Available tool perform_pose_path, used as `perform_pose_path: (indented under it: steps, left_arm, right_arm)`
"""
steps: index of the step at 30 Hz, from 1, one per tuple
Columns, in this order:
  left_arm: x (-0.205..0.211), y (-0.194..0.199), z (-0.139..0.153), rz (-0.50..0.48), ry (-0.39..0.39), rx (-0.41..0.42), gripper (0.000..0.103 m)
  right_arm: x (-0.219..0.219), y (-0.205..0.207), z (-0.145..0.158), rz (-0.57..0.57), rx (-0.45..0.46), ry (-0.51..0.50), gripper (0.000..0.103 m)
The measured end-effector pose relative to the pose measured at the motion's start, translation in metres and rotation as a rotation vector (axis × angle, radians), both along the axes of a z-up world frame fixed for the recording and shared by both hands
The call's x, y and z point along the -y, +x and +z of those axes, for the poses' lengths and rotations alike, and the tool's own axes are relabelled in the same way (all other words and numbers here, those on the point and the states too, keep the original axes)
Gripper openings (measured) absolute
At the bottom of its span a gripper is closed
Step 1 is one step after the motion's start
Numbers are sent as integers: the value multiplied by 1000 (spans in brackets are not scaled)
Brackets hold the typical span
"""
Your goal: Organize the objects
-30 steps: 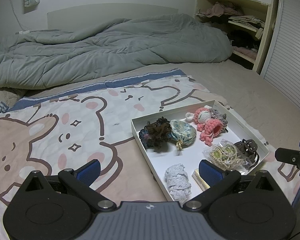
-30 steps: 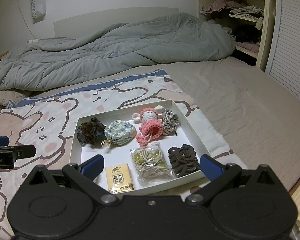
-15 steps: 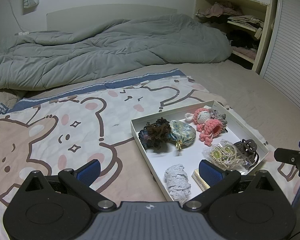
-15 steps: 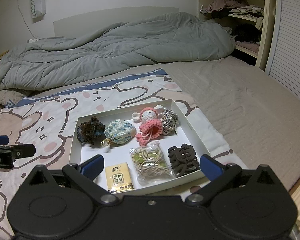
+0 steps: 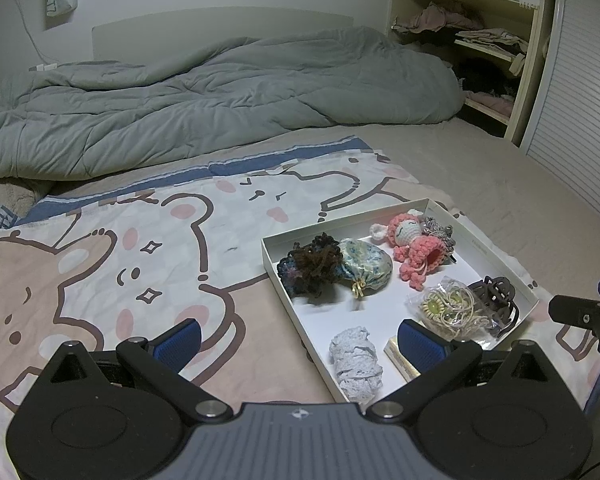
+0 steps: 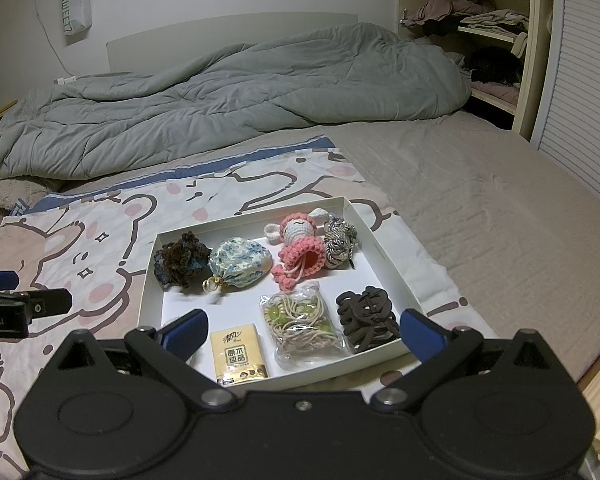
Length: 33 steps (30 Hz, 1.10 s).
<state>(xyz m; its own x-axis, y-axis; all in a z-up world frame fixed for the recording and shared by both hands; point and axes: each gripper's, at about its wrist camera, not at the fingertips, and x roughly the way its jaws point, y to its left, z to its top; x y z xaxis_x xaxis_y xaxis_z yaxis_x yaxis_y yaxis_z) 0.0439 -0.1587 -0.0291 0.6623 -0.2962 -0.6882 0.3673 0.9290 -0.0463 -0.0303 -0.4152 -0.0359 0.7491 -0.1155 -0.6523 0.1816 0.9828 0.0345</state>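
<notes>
A white shallow box (image 6: 384, 256) (image 5: 488, 256) lies on the cartoon blanket. Inside it are a dark yarn scrunchie (image 6: 180, 262), a floral pouch (image 6: 240, 264), a pink crochet doll (image 6: 300, 246), a striped cord bundle (image 6: 340, 242), a bag of hair ties (image 6: 300, 320), a brown hair clip (image 6: 366, 316), a tissue pack (image 6: 238, 354) and a pale lace scrunchie (image 5: 356, 360). My left gripper (image 5: 298, 340) hangs open over the box's near left edge. My right gripper (image 6: 302, 332) is open above the box's front, holding nothing.
A cartoon bear blanket (image 5: 100, 264) covers the near bed. A rumpled grey duvet (image 6: 240, 100) lies behind it. Open shelves with clothes (image 6: 488, 28) and a slatted door (image 6: 584, 80) stand at the right. A bag (image 6: 76, 0) hangs on the wall.
</notes>
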Motion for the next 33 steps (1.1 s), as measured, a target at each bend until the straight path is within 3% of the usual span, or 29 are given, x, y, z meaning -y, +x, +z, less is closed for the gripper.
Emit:
perform_pose_path:
  steps: [33]
  left_arm:
    - [1,0,-3,-2,1,-7,103]
  right_arm:
    - [-2,-1,-5,2,-6,3,103]
